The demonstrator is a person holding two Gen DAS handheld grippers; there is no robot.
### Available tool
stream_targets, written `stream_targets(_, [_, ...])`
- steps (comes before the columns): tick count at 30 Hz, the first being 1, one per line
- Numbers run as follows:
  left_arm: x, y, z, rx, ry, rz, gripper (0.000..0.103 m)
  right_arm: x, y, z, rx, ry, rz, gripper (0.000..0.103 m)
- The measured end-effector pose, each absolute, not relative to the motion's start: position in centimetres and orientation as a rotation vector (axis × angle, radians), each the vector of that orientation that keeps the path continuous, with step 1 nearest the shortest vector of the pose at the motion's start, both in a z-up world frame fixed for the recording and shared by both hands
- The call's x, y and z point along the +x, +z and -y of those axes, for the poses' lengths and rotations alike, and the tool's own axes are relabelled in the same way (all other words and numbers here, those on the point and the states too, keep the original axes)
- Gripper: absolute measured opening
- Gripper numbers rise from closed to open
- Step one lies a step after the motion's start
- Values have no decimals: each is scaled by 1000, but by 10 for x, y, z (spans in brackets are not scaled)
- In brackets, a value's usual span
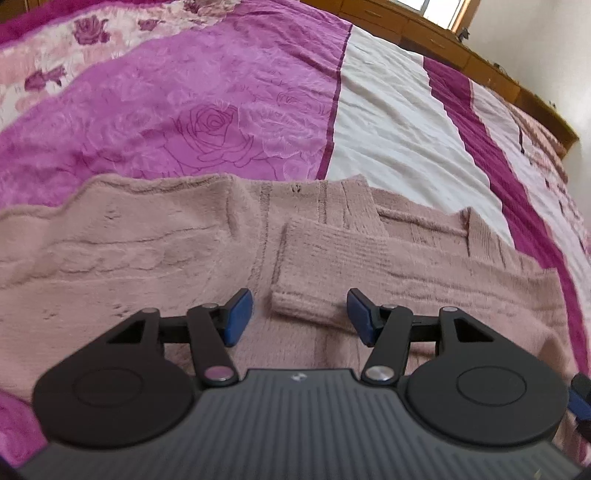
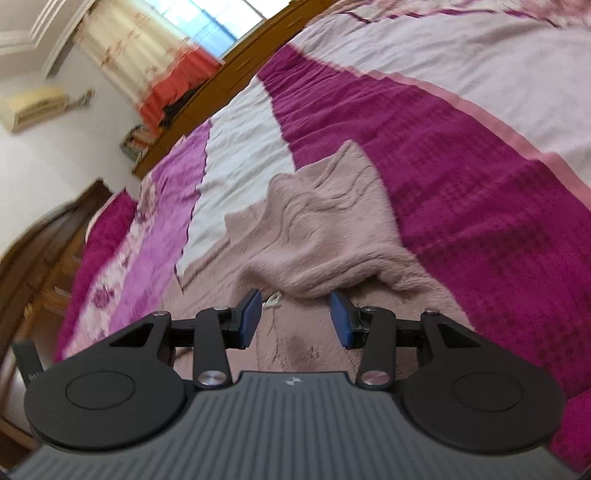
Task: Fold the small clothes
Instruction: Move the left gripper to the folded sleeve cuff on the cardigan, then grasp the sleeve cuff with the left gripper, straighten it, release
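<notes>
One sweater, one bed, two grippers

A single dusty-pink knitted sweater (image 1: 147, 251) lies on one bed (image 1: 388, 122), with one ribbed cuff (image 1: 317, 273) folded across it. Two grippers show: the left gripper (image 1: 300, 317) and the right gripper (image 2: 294, 319), each with two blue-padded fingers (image 1: 236, 317) spread apart. One window (image 2: 207, 22) and one air conditioner (image 2: 33, 107) appear beyond.

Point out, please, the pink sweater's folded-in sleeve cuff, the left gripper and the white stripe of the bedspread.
sleeve cuff (image 1: 310, 301): left wrist view, on its ribbed end.
left gripper (image 1: 300, 318): left wrist view, midway between the open blue fingertips.
white stripe (image 1: 391, 122): left wrist view, on bare cloth mid-stripe.
</notes>
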State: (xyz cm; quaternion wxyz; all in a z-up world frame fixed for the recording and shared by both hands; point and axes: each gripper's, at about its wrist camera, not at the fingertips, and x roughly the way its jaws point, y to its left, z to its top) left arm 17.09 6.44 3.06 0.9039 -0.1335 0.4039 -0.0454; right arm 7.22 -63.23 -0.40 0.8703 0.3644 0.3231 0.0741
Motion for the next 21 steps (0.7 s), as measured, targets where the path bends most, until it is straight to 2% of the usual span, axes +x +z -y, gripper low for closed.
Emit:
stream_targets(1, [173, 30, -64, -286, -99, -833, 51, 75, -6, 635, 788, 151, -674, 49])
stream_targets(3, [177, 30, -63, -305, -120, -840, 23, 77, -11, 641, 845, 144, -670, 49])
stream_targets(5, [180, 32, -63, -324, -139, -842, 17, 80, -15, 645, 902, 140, -658, 49])
stream_targets(15, [144, 91, -63, -287, -167, -651, 15, 80, -18, 666, 1060, 108, -591, 49])
stream_targets(21, [136, 77, -67, -223, -92, -702, 15, 70, -18, 664, 1011, 84, -560, 49])
